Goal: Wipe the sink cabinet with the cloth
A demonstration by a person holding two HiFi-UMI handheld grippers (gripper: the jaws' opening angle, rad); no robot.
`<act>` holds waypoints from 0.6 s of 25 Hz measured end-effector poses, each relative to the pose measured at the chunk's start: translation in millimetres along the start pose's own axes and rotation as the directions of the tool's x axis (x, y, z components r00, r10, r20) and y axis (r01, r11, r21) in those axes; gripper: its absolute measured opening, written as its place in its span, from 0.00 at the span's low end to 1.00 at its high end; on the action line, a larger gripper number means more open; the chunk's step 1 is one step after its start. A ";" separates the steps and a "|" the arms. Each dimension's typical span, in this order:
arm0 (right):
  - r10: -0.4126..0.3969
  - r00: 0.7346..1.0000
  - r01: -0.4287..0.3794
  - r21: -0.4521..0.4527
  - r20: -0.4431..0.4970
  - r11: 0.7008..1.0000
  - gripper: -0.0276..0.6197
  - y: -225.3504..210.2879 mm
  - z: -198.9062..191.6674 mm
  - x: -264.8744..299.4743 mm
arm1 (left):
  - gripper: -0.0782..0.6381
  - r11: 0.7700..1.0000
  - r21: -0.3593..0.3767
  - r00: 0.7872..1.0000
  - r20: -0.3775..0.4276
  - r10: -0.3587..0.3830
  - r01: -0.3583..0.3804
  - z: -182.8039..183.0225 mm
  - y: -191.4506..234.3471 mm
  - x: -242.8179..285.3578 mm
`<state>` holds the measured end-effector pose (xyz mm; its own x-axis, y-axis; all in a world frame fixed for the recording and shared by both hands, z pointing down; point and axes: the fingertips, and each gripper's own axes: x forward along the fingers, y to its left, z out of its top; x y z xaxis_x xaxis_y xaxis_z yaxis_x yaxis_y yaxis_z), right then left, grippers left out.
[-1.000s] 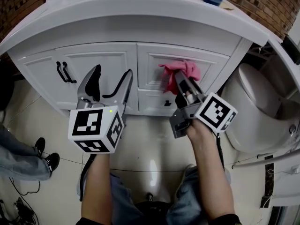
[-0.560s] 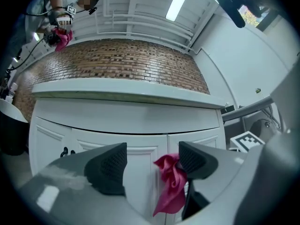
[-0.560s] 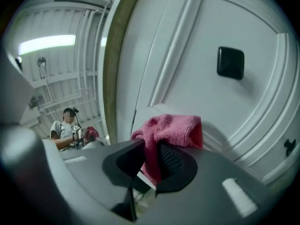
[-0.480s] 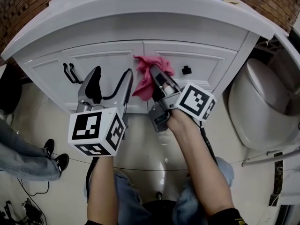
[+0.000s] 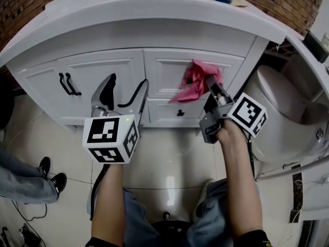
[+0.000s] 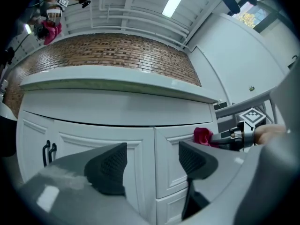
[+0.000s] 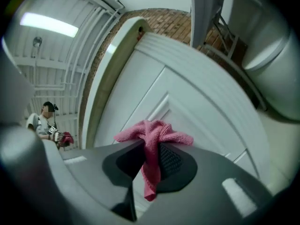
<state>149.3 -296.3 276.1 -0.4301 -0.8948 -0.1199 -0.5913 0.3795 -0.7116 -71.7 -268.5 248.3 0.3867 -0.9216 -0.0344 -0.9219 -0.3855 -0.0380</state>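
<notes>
Pink cloth [image 5: 194, 82] is clamped between the right gripper [image 5: 211, 81] fingers, pressed on the cabinet [image 5: 103, 68] just ahead of them. It has swept back rightward (stroke reversed): wiping continues. Left gripper [image 5: 126, 89] fingers stand apart, empty.

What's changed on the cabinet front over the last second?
The right tool, shut on the pink cloth, swept it left to the seam beside the cabinet door, then back right across the upper drawer. Nothing was taken hold of or let go. The left tool stayed open and empty in front of the door.
</notes>
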 end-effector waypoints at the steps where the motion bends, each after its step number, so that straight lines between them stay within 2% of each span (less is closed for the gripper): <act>1: -0.060 0.998 0.060 -0.025 0.018 0.998 0.13 -15.1 11.1 -8.7 | 0.60 1.000 -0.004 1.000 -0.002 -0.011 0.011 -1.0 -4.5 2.6; 2: -0.105 0.994 0.107 -0.039 0.032 0.994 0.13 -28.6 20.9 -16.4 | 0.60 1.000 -0.006 1.000 -0.001 -0.022 0.022 -1.2 -9.0 4.8; 4: -0.116 0.992 0.117 -0.013 0.044 0.993 0.13 -41.9 31.4 -24.6 | 0.60 0.999 -0.002 0.999 0.004 -0.043 0.043 -0.7 -18.0 8.1; 8: -0.058 0.996 0.044 0.184 0.074 0.982 0.13 -42.4 26.8 -26.7 | 0.60 0.998 0.020 0.998 -0.002 -0.065 0.065 -2.2 -28.9 12.0; 10: -0.008 0.998 -0.009 0.245 0.067 0.969 0.13 -30.1 14.4 -19.5 | 0.60 0.997 0.028 0.998 -0.006 -0.066 0.066 -2.5 -29.5 10.8; 12: 0.093 0.995 -0.099 0.236 0.036 0.967 0.13 -0.2 -5.8 -5.9 | 0.60 0.997 0.037 0.998 -0.006 -0.061 0.061 -1.2 -27.4 6.5; 14: 0.215 0.976 -0.209 0.161 -0.024 0.965 0.13 41.1 -33.3 12.0 | 0.60 0.998 0.048 0.999 -0.005 -0.048 0.048 1.1 -21.3 0.4; 15: 0.238 0.969 -0.229 0.117 -0.067 0.966 0.13 56.4 -49.8 19.8 | 0.60 0.998 0.052 0.999 -0.005 -0.038 0.038 2.1 -16.4 -3.0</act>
<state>73.4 -280.9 268.1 -0.6033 -0.7609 -0.2388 -0.3932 0.5443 -0.7410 -57.7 -259.3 246.9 0.4210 -0.9066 -0.0283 -0.9043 -0.4170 -0.0915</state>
